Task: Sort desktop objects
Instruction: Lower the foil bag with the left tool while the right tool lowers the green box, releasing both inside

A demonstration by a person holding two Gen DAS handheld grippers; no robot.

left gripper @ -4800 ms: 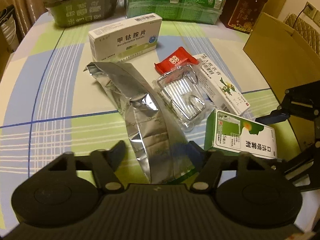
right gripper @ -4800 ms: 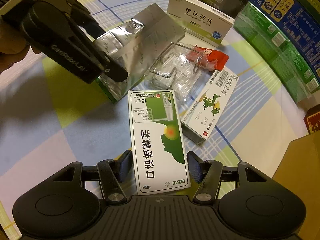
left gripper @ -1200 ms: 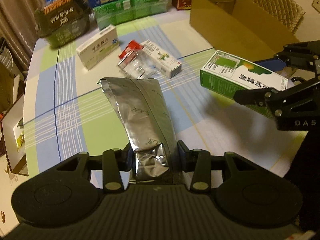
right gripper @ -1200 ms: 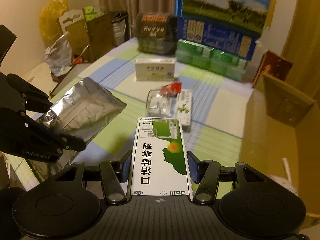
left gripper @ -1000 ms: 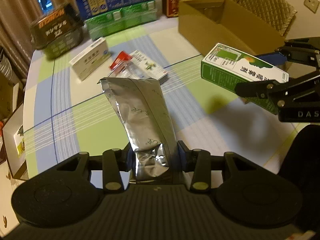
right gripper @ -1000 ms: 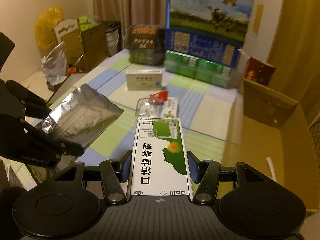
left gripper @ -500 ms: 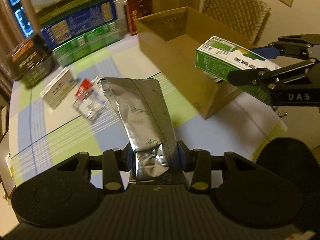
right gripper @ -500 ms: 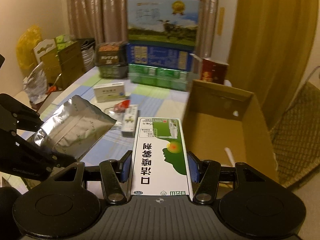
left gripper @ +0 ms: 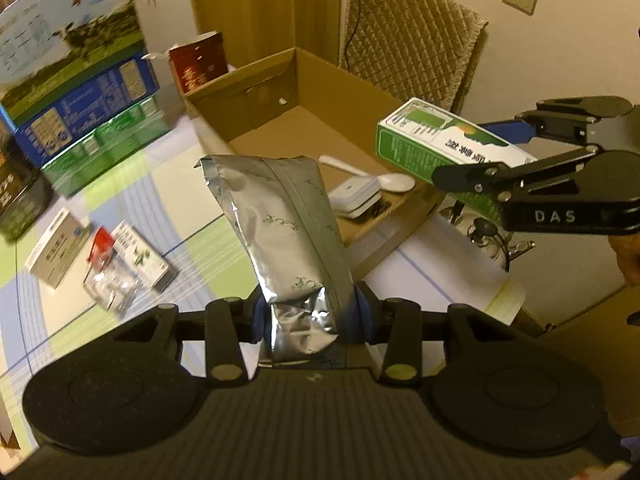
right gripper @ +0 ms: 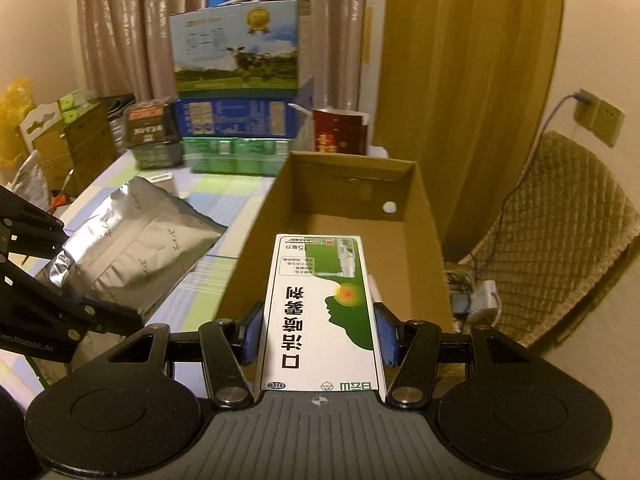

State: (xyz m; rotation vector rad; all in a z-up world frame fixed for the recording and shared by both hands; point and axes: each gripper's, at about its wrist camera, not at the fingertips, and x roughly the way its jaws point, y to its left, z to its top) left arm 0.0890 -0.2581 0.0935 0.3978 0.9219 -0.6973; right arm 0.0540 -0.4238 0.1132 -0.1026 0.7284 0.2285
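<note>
An open cardboard box (right gripper: 420,200) is waiting at the table's (left gripper: 132,184) edge as the sorting bin. Over it, the right gripper (right gripper: 318,338) is clamping a green-and-white medicine carton (right gripper: 320,312) by its long sides, while the left gripper (left gripper: 306,316) is pinching a silver foil pouch (left gripper: 280,220) by its end, nearing the rim, apparently for dropping in.

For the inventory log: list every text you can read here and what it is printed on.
"口洁喷雾剂": green box, shut in the right gripper.
"OTC": same box, its near end.
"15毫升": same box, its far end.
"DAS": right gripper's arm, left wrist view.
Foil pouch, held in the left gripper: a pattern only.
Cartons behind the cardboard box: too blurred.
</note>
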